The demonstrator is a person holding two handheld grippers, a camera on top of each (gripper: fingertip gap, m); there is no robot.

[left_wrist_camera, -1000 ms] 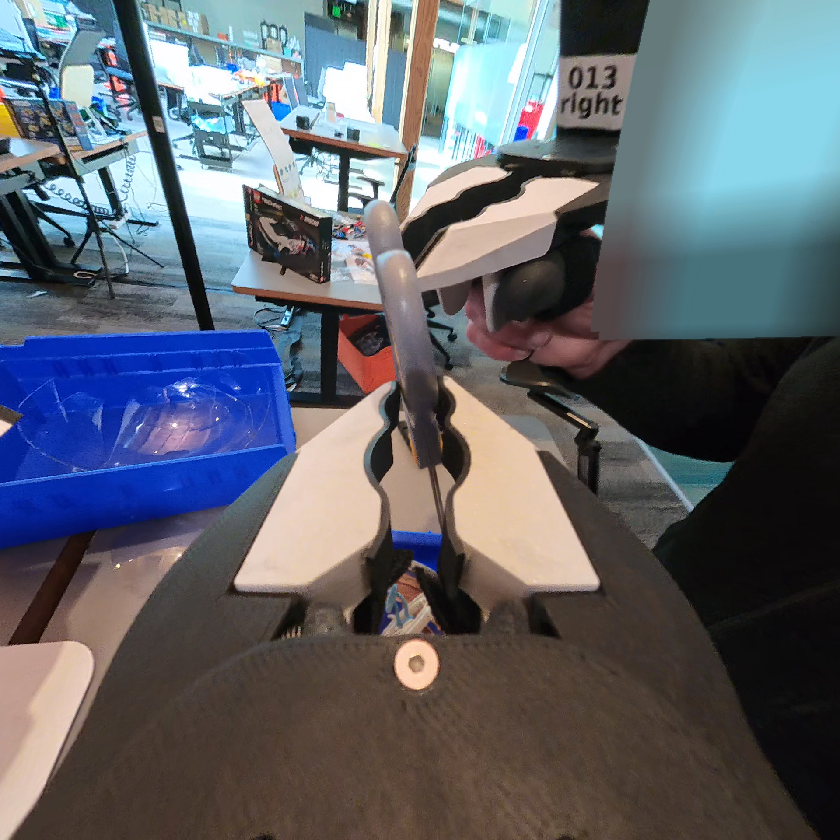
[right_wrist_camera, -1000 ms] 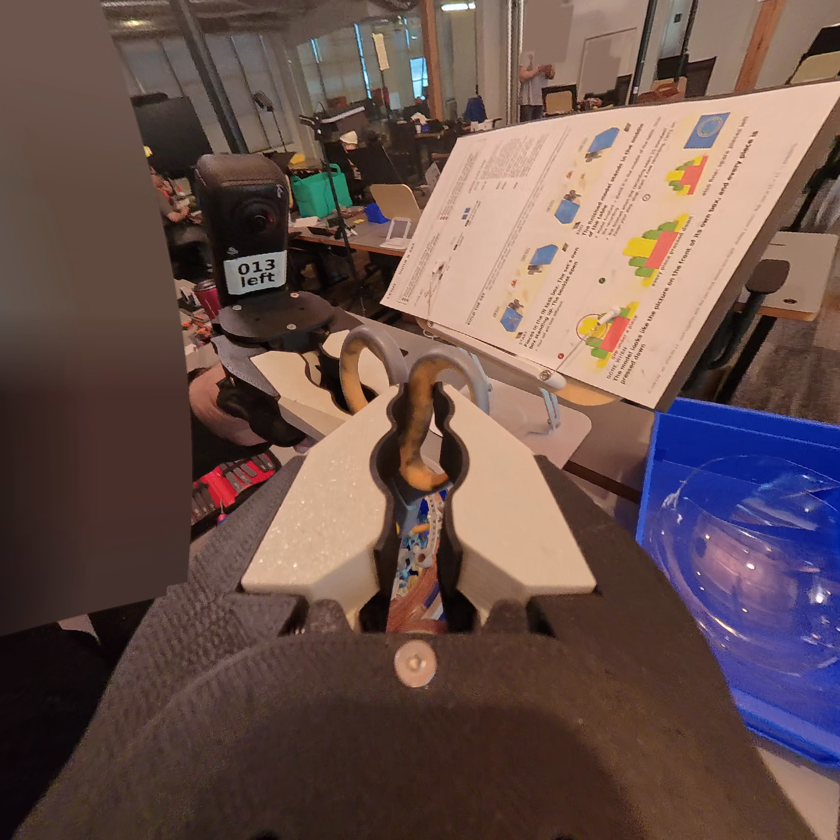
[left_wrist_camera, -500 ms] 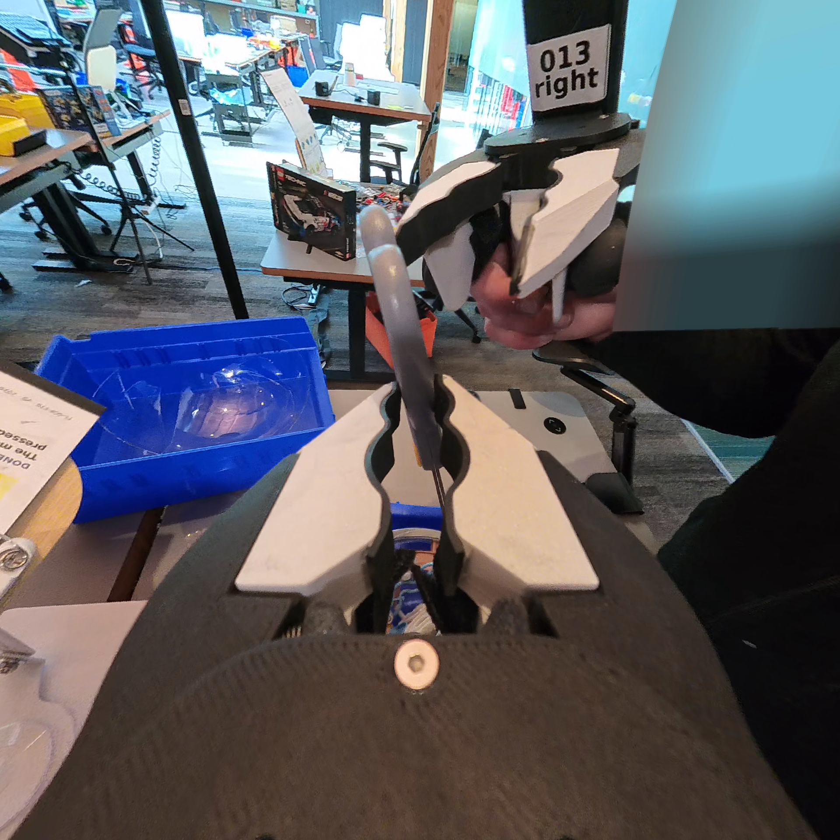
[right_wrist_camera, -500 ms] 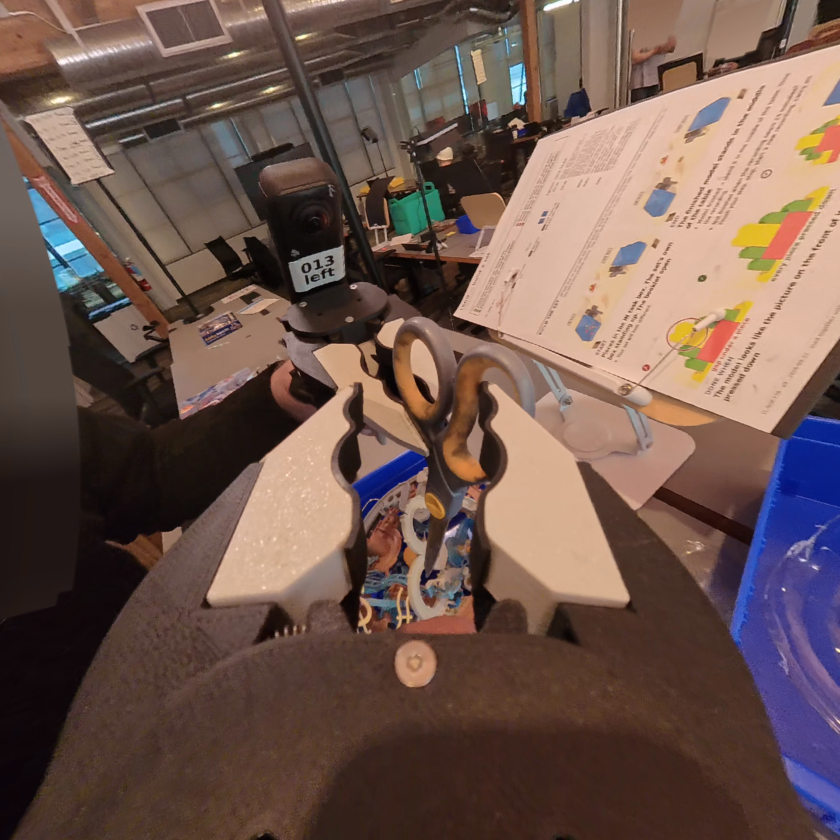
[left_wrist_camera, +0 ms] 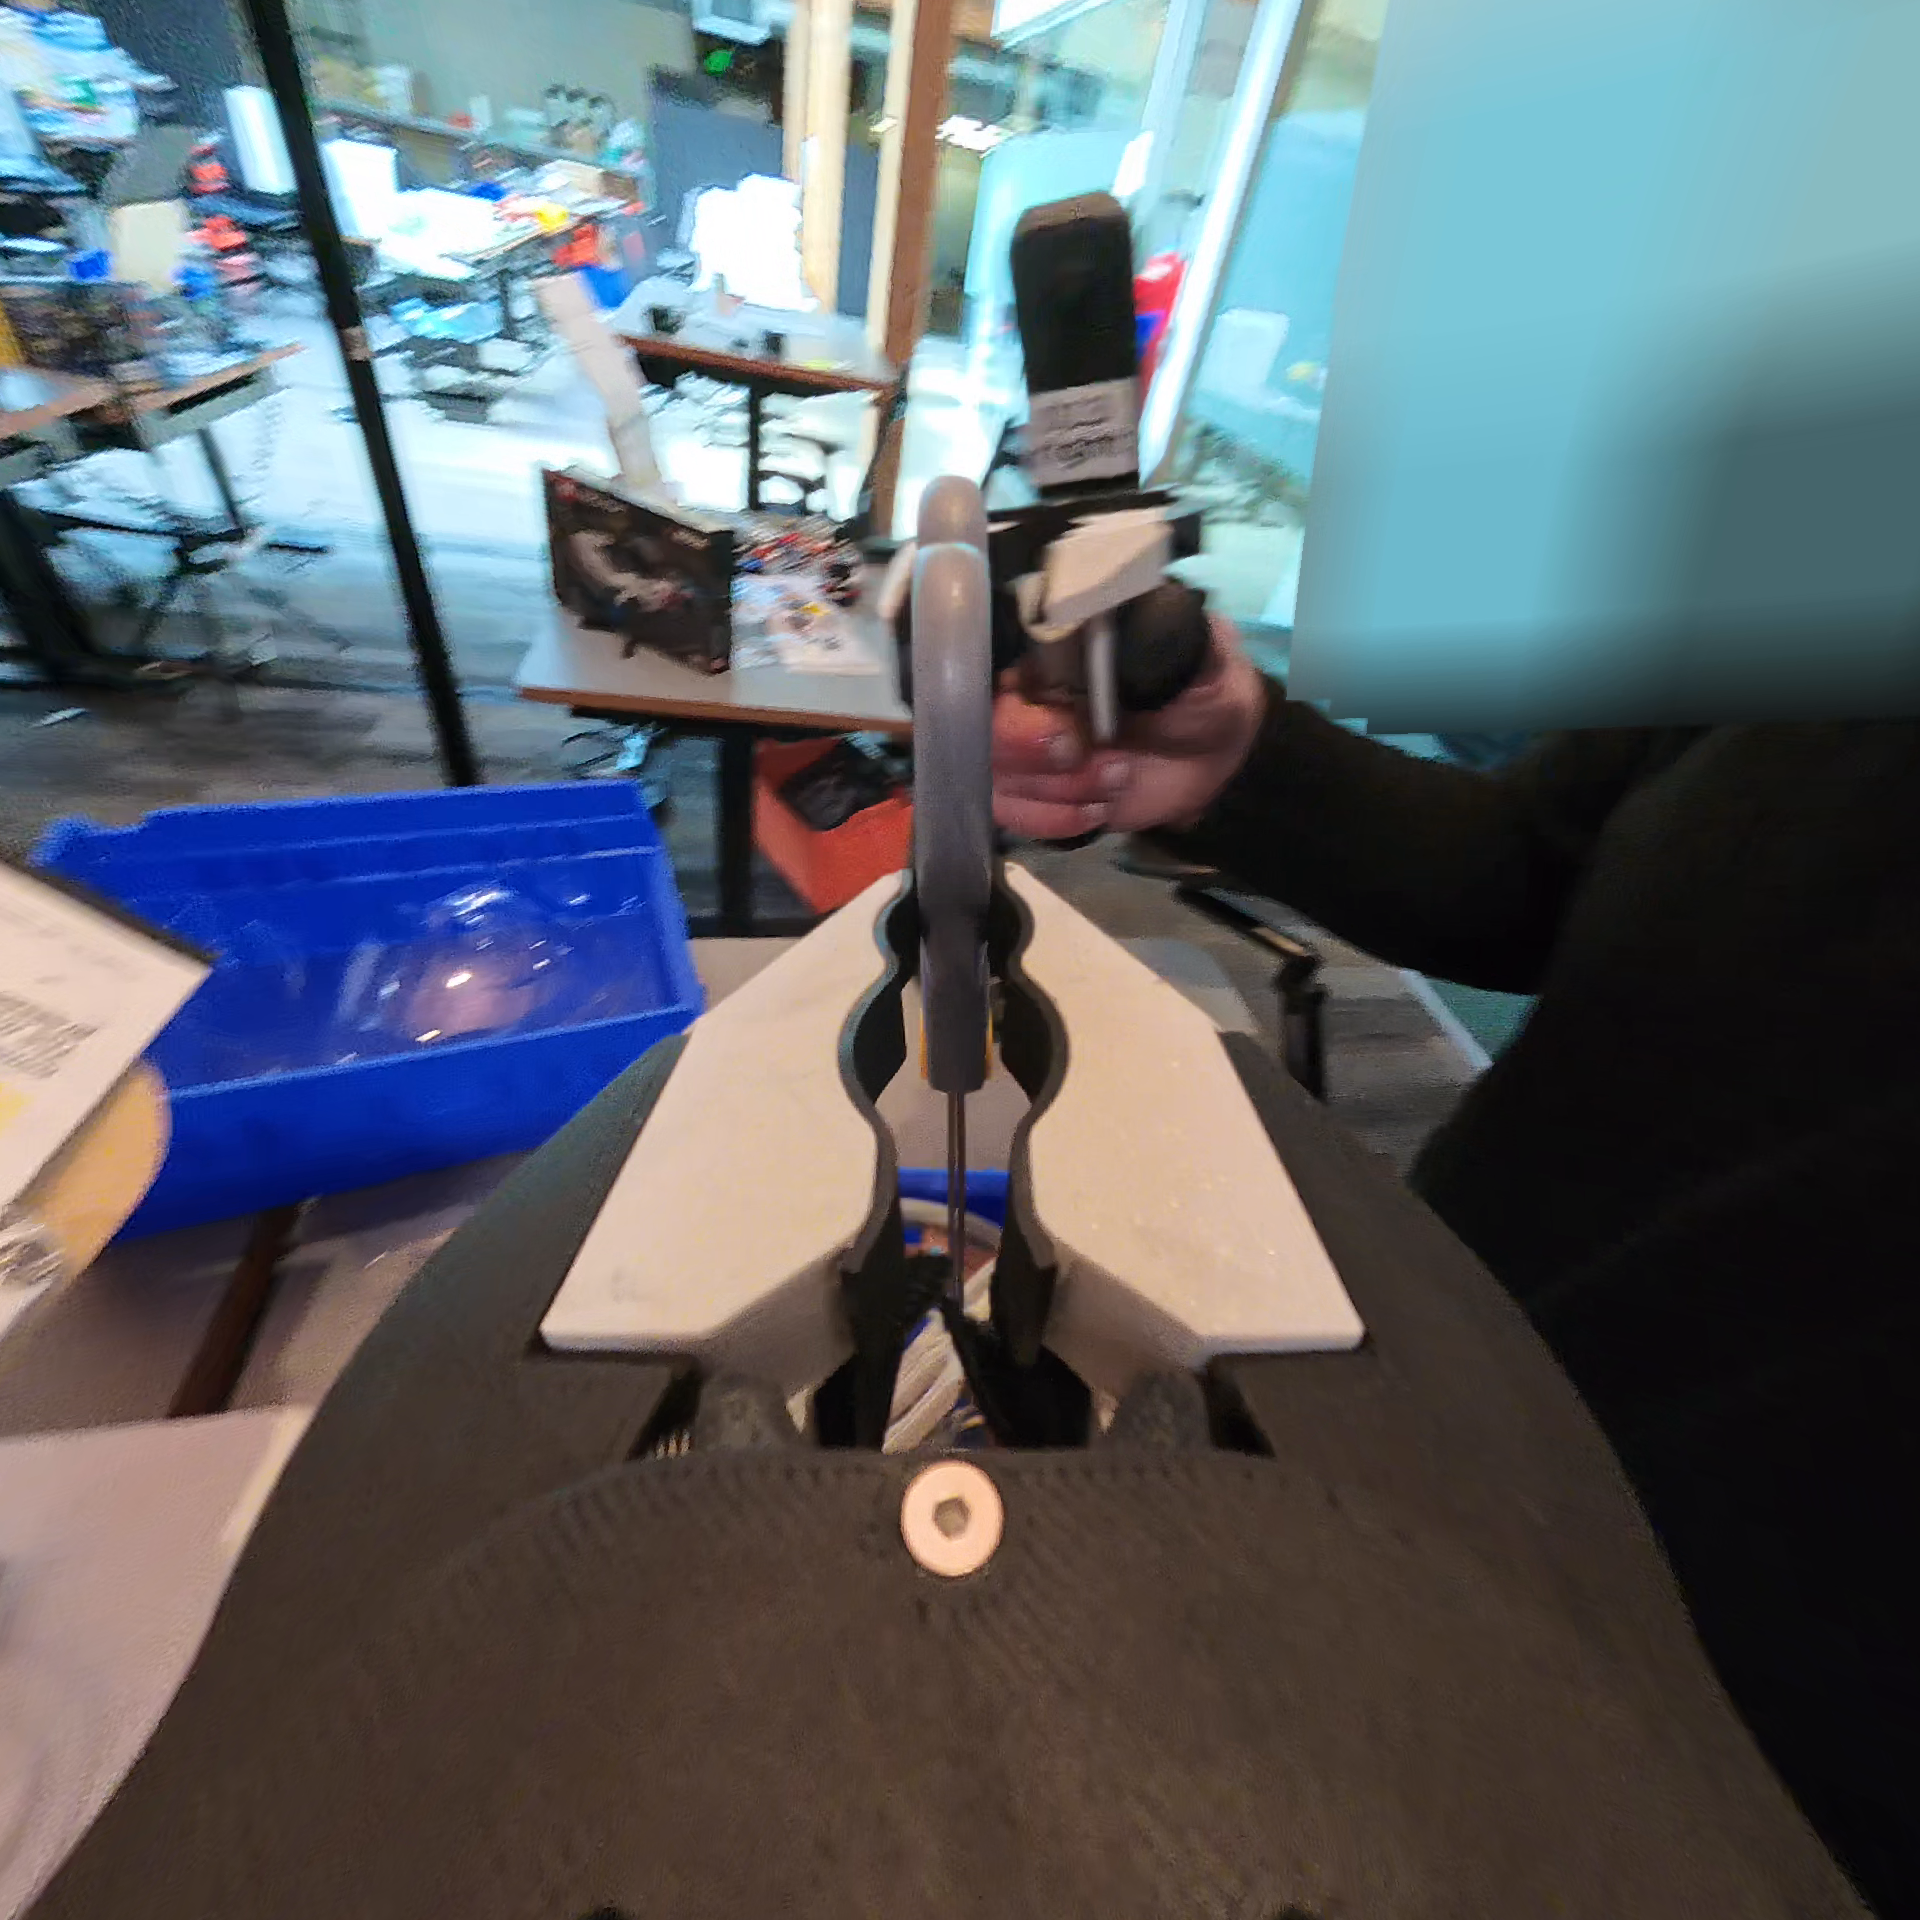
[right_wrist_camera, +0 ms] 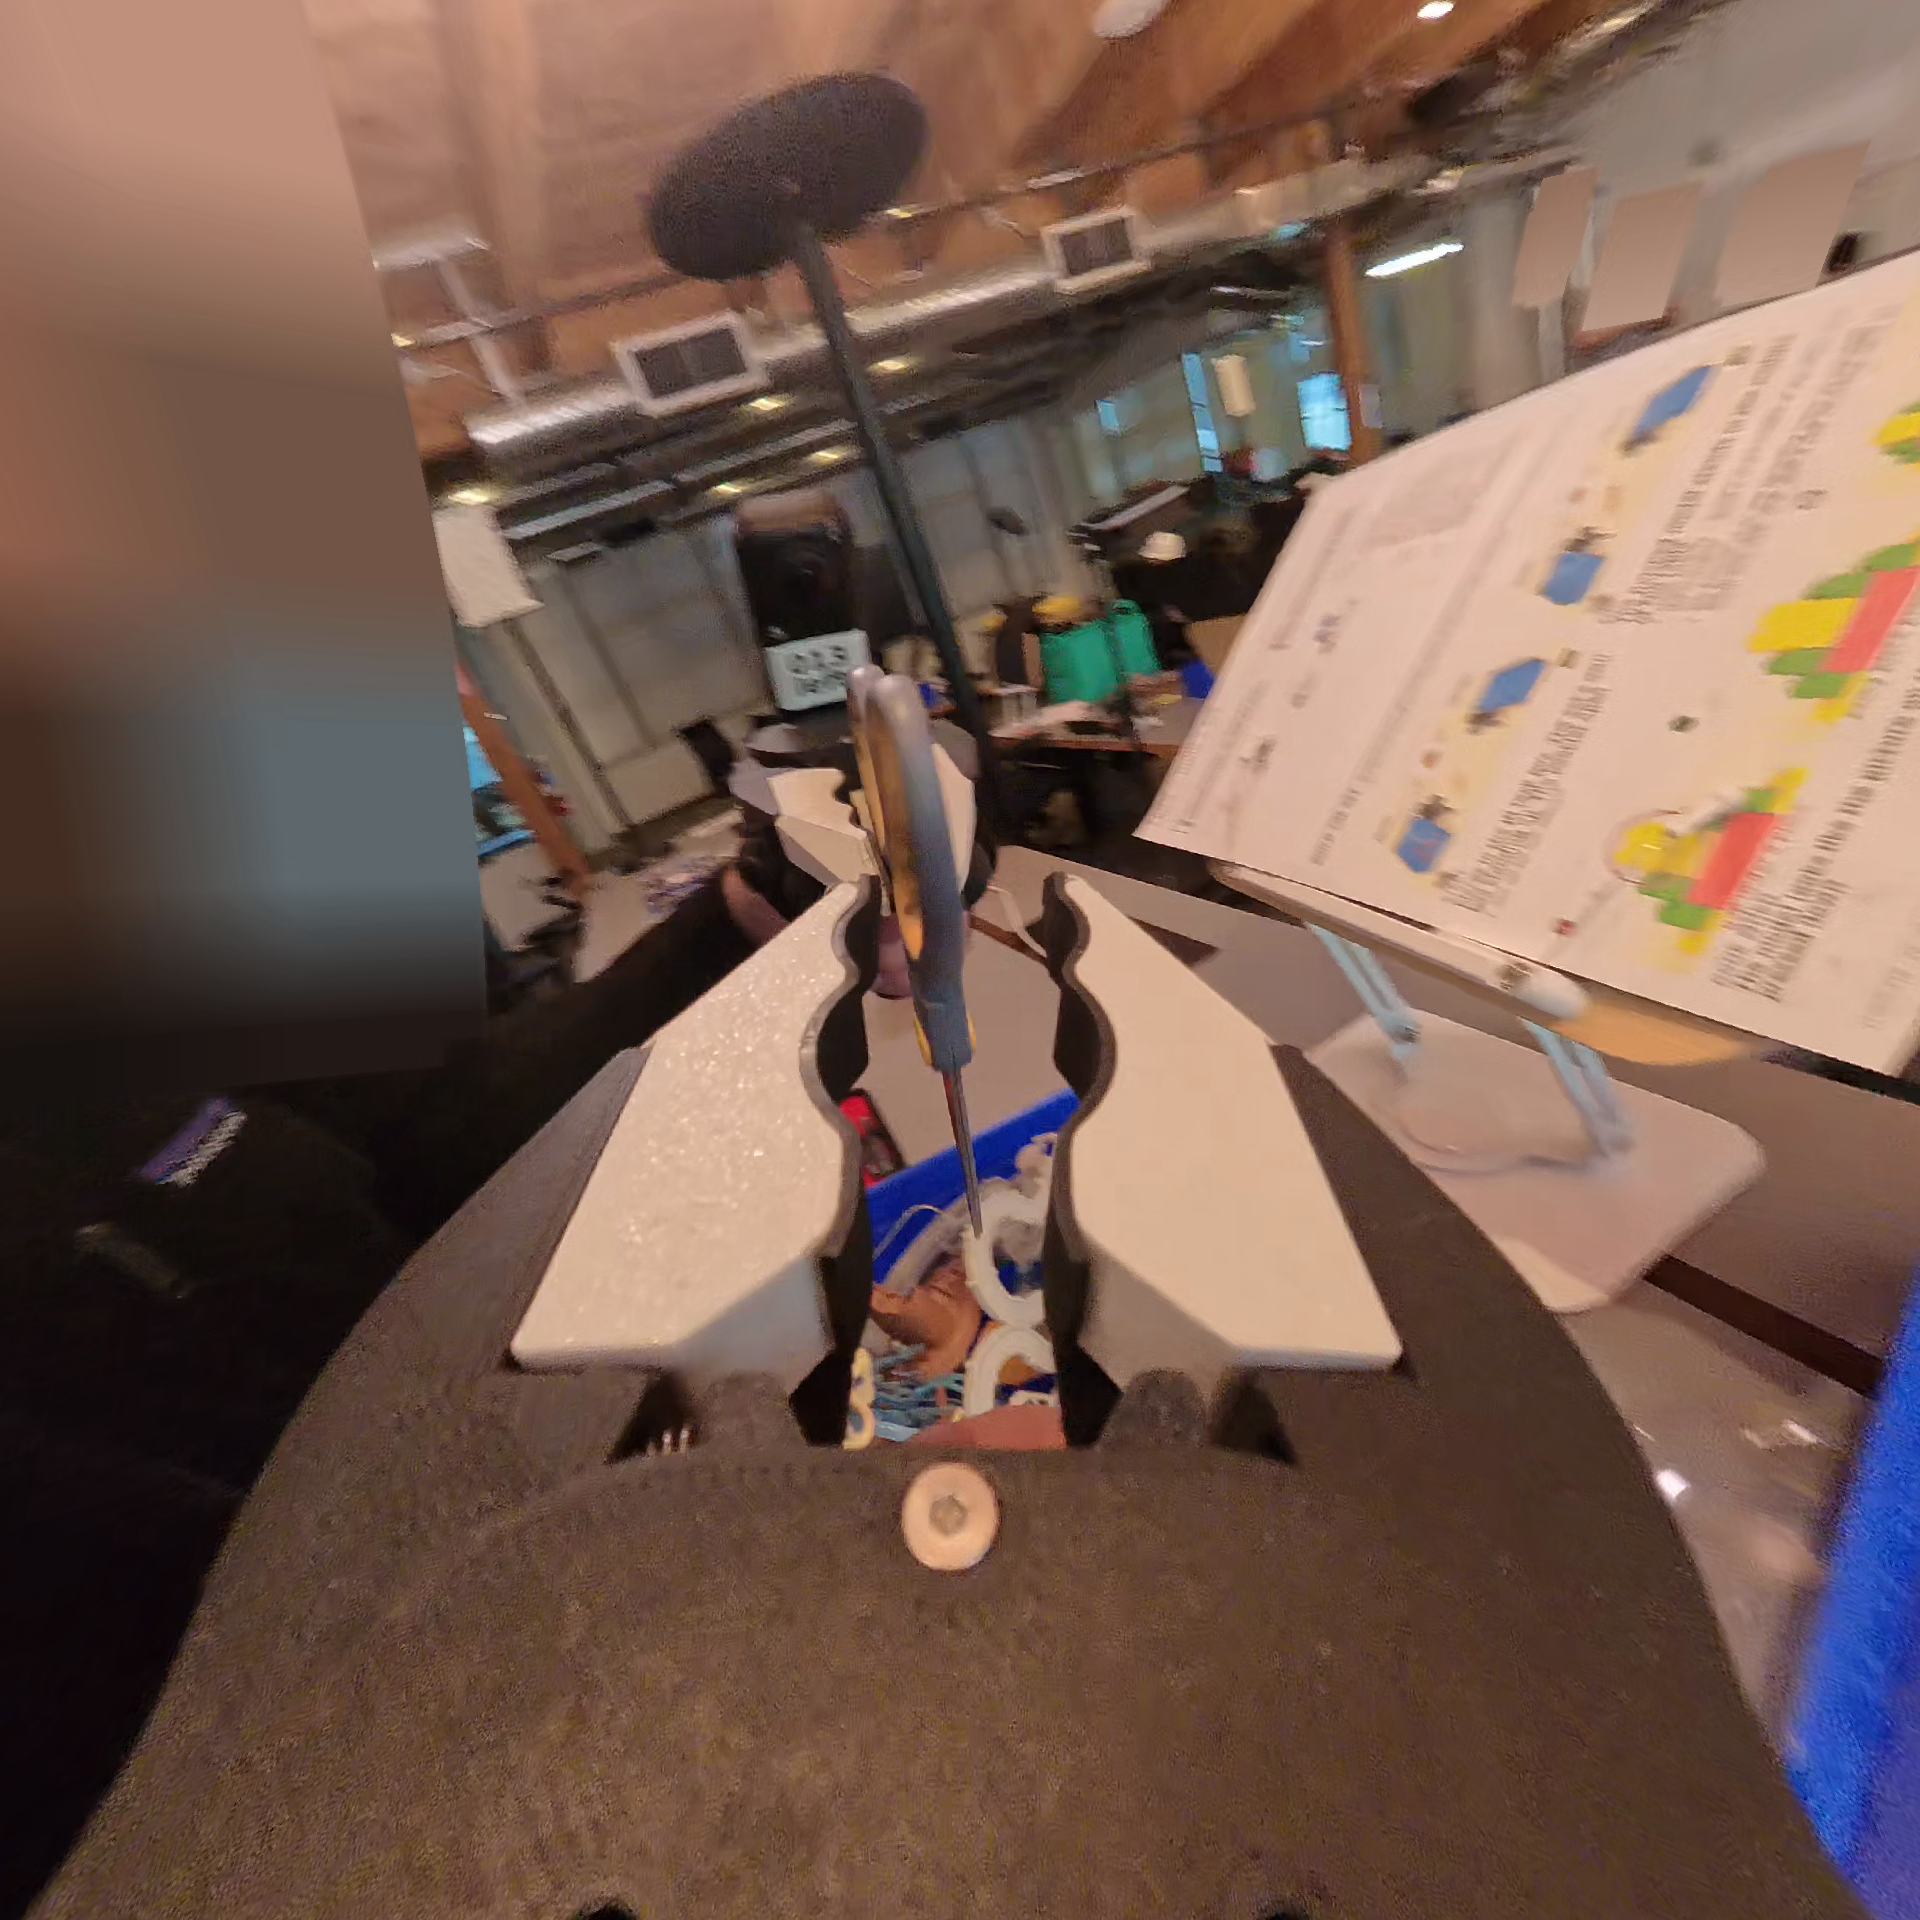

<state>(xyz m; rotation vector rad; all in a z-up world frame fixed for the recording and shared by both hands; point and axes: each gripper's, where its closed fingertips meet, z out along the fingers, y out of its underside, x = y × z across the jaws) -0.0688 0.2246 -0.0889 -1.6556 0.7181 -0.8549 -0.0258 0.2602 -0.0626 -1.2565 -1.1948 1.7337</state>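
Note:
My left gripper (left_wrist_camera: 956, 894) is shut on a pair of scissors (left_wrist_camera: 951, 790) with grey and yellow handles. It holds them upright, handles up, the thin blade pointing down. My right gripper (right_wrist_camera: 956, 894) is open and empty. The scissors (right_wrist_camera: 914, 883) stand edge-on in the gap between its fingers without touching them, and the left gripper (right_wrist_camera: 821, 821) is behind them. The right gripper (left_wrist_camera: 1086, 592) also shows in the left wrist view, held in a hand just behind the scissor handles. Below the blade is a blue bin (right_wrist_camera: 997, 1132) of small mixed parts.
A larger blue bin (left_wrist_camera: 416, 997) holding clear plastic shells sits to the left, and its edge (right_wrist_camera: 1860, 1558) shows in the right wrist view. A printed instruction sheet (right_wrist_camera: 1558, 727) leans on a white stand (right_wrist_camera: 1507, 1174). A dark sleeve (left_wrist_camera: 1662, 1039) fills the right side. My hands' fingertips stand some 7 cm from each other.
My right gripper, shut on a scissor handle a second ago, has opened, let go and drawn back. My left gripper keeps the scissors, which now show edge-on to the right wrist view.

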